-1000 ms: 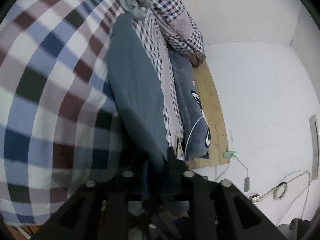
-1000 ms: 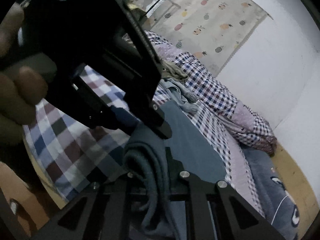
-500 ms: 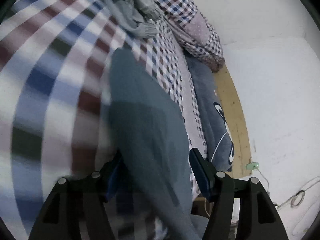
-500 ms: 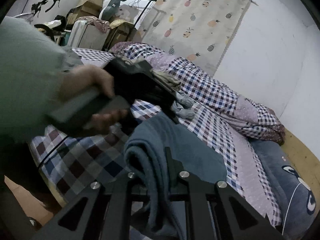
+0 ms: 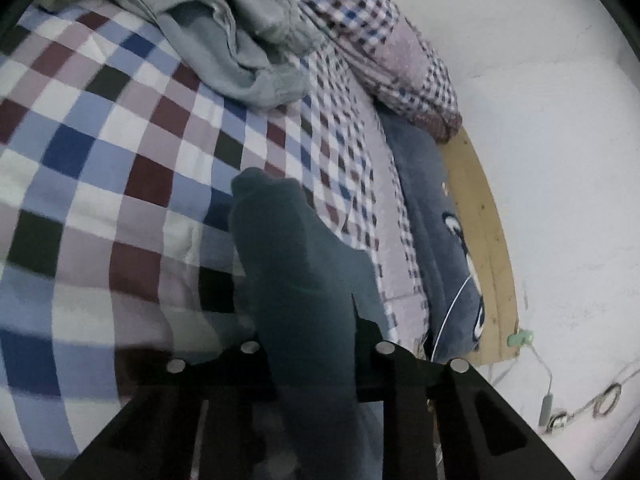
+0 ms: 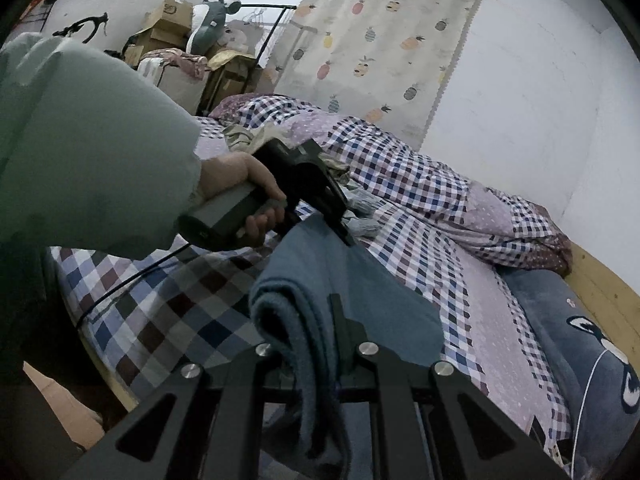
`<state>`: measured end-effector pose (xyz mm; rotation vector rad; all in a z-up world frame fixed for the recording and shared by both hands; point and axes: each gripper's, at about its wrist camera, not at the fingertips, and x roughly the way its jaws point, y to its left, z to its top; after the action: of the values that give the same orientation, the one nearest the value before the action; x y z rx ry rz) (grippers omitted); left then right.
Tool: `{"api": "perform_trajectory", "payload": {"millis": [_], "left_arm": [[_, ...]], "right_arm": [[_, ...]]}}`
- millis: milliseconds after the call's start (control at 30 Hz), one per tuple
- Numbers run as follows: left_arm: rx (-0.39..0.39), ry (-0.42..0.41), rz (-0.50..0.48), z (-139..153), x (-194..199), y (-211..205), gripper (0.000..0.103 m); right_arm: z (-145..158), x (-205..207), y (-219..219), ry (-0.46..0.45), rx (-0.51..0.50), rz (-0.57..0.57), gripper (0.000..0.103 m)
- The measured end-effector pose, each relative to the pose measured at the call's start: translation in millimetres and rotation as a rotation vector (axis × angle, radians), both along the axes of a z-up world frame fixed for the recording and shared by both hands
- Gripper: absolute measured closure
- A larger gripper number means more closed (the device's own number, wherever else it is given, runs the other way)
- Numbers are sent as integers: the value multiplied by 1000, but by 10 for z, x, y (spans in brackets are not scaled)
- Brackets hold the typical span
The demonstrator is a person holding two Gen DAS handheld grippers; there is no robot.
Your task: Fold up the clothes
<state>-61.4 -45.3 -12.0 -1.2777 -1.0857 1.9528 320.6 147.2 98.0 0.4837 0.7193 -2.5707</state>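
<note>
Item: blue-grey garment, soft knit or fleece, held up off the checked bedspread between two hand-held tongs. Doubled layers show at its rolled near edge in the right wrist view, so some folding is in it.

Handling (judged): light, limp, thick enough to bunch; no stiffness, sags wherever unsupported; not slippery, not fragile. Best taken at corners or along a folded edge, pinching all layers together, or the inner layer will slide out.

Right gripper: fingers clenched on the bunched near edge, cloth draped over and between them.

Left gripper: cloth passes between its fingers and hangs forward over the bed; from the right wrist view its tips sit at the far edge of the same cloth. Appears clamped on it, though the pinch itself is hidden by fabric. A hand in a pale green sleeve holds it.

Surroundings: crumpled grey garments further up the bed; small-check quilt along the wall; dark blue pillow with a cartoon face; wooden bed frame; fruit-print curtain; boxes stacked behind
</note>
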Motion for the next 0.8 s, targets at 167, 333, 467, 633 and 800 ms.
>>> {"api": "perform_trajectory", "payload": {"millis": [167,333,467,633,800], "left_arm": [[5,42,74,424,278,-175,84],[12,99,142,1053,629,-516,85],[11,131,202,1569,952,-849,85],[-11,122,318,2091,1299,-1374,85],[-28,108,468,2437,1594,-2115,85]], "right_arm": [[203,84,112,18,-29,-17,94],[501,221,184,-8,-110,6,94],[808,347,129,-37,-189,76,94],[1210,355,-69,-67,-270,199,94],[1475,-4,-561,-104,-305,322,94]]}}
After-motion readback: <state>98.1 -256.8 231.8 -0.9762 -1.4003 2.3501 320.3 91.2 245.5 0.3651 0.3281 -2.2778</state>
